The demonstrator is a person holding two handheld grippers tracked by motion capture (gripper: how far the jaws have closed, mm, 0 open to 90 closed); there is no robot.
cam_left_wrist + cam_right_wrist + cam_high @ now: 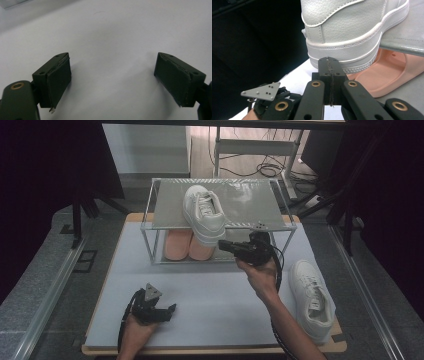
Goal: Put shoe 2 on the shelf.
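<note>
Right now my right claw (329, 61) is pinched fully together with nothing between the pads, its closed tip just at the heel of the white sneaker (203, 213) that sits on the top shelf of the small rack (150, 210). That shoe's long axis runs from the back of the shelf toward me, and its heel overhangs the front edge — so the heel is the part straight ahead of my claw and slightly above it, at the sole line. Whether the tip actually touches the rubber or stops a hair short, I cannot tell from the right gripper view. My guess is that a nudge on the heel, pushing the shoe back along its own length, is what comes next; the closed tip suits that better than a grasp.

My left claw (150, 307) rests low on the table (210, 290) near my side, jaws wide apart and empty, well away from the rack — the right hand is plainly the nearer one.

A second white sneaker (312, 297) lies on the table to my right, toe pointing away from me. Under the shelf sits a pair of pink slippers (187, 246); the shelf and the overhanging heel hide much of them, and the sneaker's toe end is out of my claw camera's sight.
</note>
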